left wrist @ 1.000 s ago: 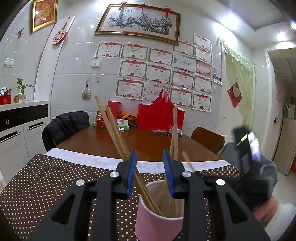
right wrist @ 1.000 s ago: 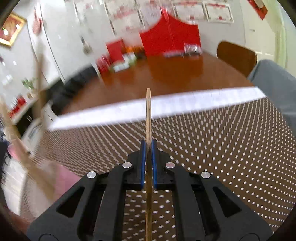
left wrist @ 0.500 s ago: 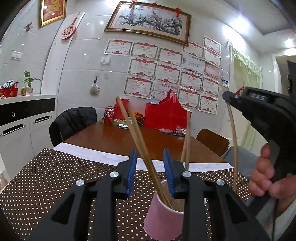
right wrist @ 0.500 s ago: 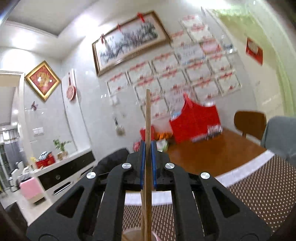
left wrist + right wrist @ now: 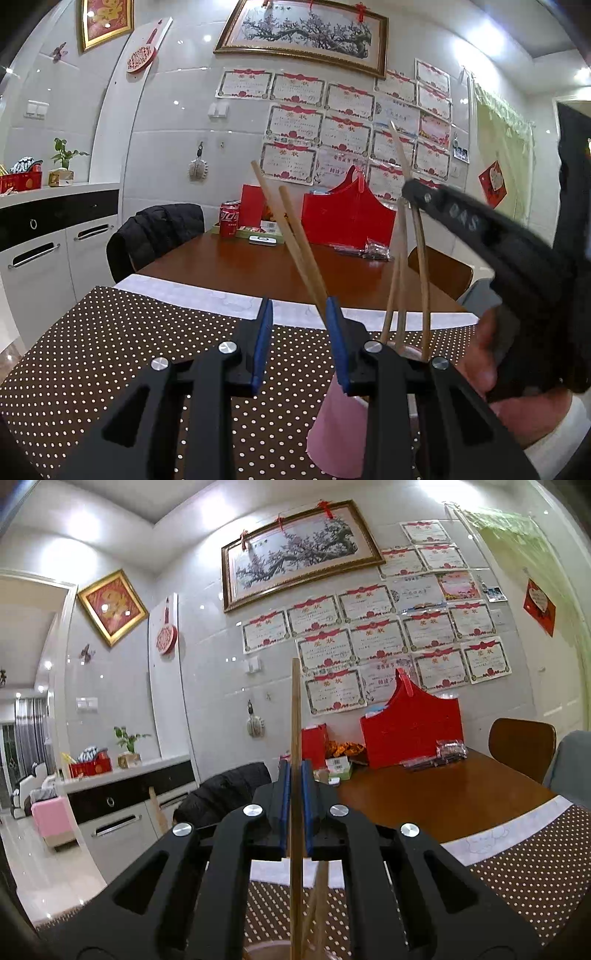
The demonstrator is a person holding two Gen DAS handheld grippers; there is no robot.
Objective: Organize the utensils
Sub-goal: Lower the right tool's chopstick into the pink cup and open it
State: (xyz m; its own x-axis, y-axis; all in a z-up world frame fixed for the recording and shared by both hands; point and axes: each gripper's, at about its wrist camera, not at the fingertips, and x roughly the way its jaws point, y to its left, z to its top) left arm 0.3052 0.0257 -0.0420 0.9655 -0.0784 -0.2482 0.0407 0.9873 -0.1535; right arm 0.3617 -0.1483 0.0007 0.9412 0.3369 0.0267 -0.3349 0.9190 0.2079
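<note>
The right gripper has its jaws closed tight on a single wooden chopstick, which stands upright between the blue pads, its top well above them and its lower end running down below the jaws toward the rim of the pink cup. In the left wrist view the same chopstick reaches down from the right gripper into the cup beside the other chopsticks.

The left gripper has its jaws partly apart with nothing pressed between the pads. The pink cup stands on the dotted tablecloth of the table, just below and to the right of the left jaws, partly behind the right finger. Two more chopsticks lean out of it, up and to the left, crossing behind the right jaw's tip.
</note>
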